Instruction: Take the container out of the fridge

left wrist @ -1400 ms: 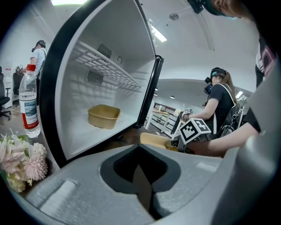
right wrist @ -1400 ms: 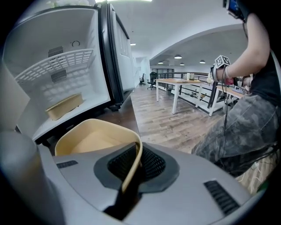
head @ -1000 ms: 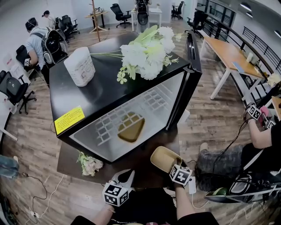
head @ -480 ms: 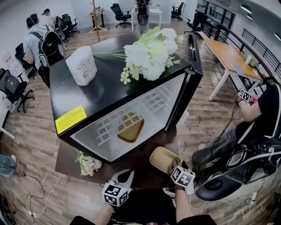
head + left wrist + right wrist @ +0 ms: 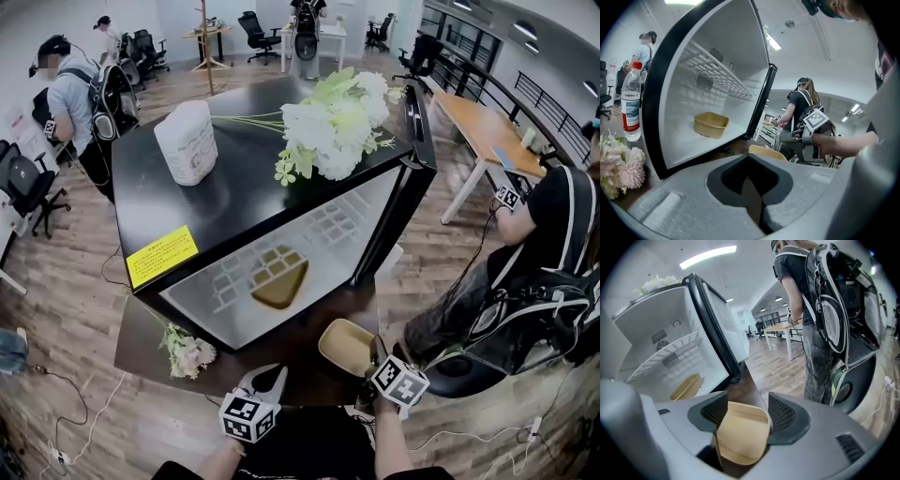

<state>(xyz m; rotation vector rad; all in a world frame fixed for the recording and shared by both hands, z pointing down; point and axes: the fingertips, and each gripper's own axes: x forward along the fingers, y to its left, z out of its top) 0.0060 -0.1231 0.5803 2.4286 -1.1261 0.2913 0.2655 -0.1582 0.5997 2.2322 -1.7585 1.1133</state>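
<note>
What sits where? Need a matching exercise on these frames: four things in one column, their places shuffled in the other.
Things
1. paper roll
2. water bottle
3. nearer container
4. farther container

Places
a. inside the fridge
b. on the table, in front of the fridge
c. on top of the fridge
d. upright beside the pink flowers

Pairs: 1-c, 2-d, 3-b, 4-a
</note>
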